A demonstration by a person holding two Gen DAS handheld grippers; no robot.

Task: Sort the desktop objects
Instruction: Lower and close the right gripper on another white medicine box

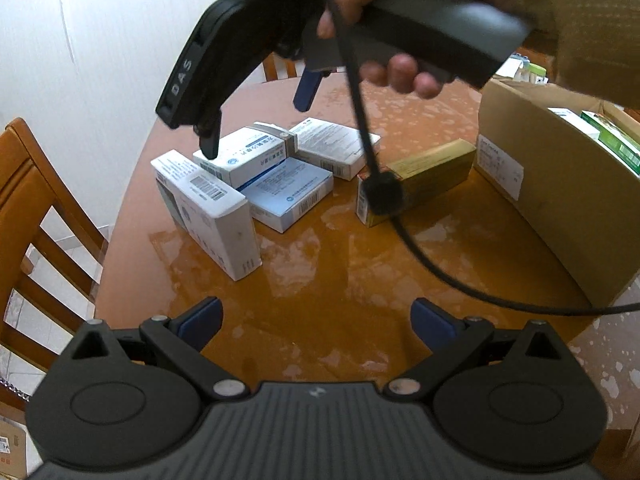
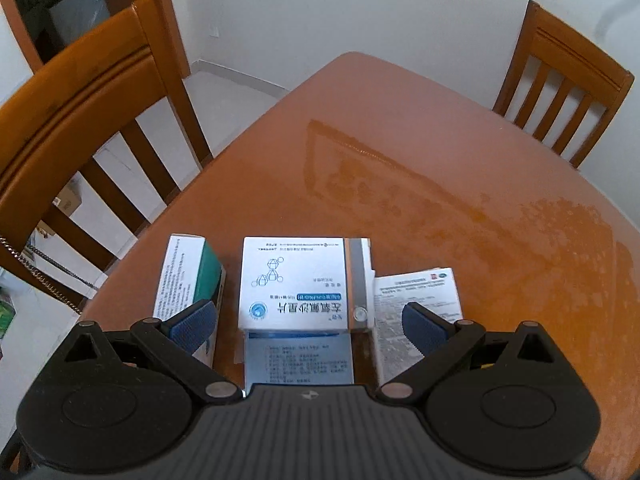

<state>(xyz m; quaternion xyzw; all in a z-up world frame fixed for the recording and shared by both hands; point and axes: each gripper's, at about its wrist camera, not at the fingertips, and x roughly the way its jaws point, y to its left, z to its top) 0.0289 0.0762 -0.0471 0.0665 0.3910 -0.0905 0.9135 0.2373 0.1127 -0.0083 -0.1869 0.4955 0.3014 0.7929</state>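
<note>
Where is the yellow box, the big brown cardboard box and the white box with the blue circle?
yellow box (image 1: 434,168), left wrist view, top face.
big brown cardboard box (image 1: 560,200), left wrist view, near side wall.
white box with the blue circle (image 2: 294,280), right wrist view, top face.

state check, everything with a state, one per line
left gripper: open, empty, over bare table
right gripper: open, empty, above the blue-print box
blue-print box: closed, stacked on the pale blue box
pale blue box: closed, flat
upright white box: closed, standing on edge
yellow box: closed, on its side
cardboard carton: open, boxes inside
</note>
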